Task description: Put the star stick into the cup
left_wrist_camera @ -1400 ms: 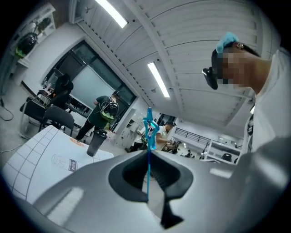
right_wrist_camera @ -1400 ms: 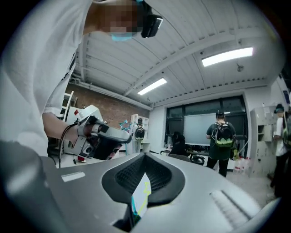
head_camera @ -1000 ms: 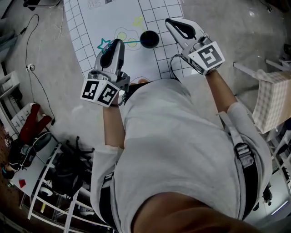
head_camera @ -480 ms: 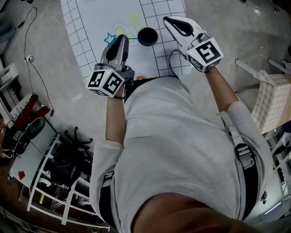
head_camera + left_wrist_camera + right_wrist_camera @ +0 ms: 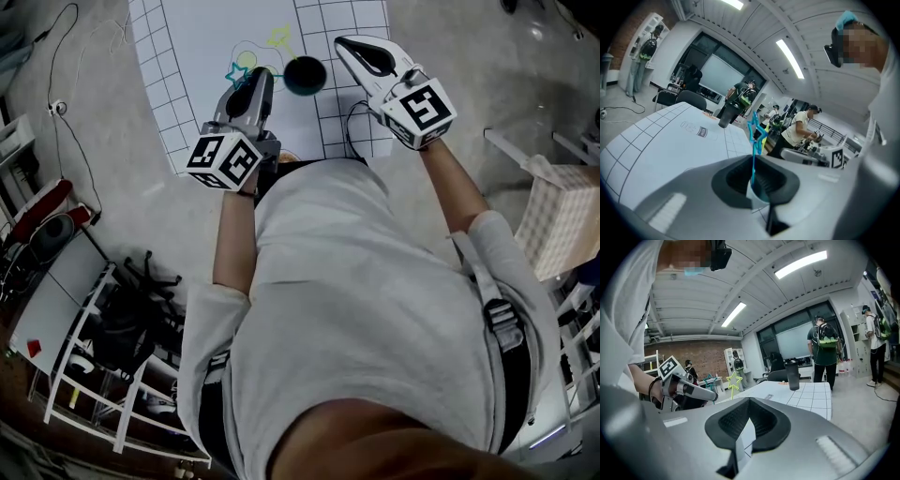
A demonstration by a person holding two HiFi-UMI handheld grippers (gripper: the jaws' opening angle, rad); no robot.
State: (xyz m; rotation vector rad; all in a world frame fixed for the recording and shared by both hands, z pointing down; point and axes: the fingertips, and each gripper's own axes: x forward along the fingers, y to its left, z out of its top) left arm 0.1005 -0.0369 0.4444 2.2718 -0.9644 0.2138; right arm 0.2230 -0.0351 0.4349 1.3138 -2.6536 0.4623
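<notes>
My left gripper (image 5: 260, 79) is shut on the thin stem of the blue star stick (image 5: 753, 127), which rises upright from between its jaws. In the head view the blue star (image 5: 236, 72) shows just left of the gripper's tip, over the white gridded mat (image 5: 183, 56). The black cup (image 5: 305, 75) stands on the mat right of that tip, apart from it, and appears further off as the black cup (image 5: 726, 115). My right gripper (image 5: 349, 45) hovers right of the cup, shut and empty. A yellow star stick (image 5: 734, 380) stands upright nearby, with its foot hidden.
The mat lies on a table whose near edge is at my chest. Around it on the grey floor are cables (image 5: 70, 122), a white rack (image 5: 84, 375) at the left and a chair (image 5: 562, 206) at the right. Several people (image 5: 825, 350) stand in the room beyond.
Both grippers have sunk toward the mat. In the head view the left one has shifted right, toward the cup, carrying the blue star stick with it.
</notes>
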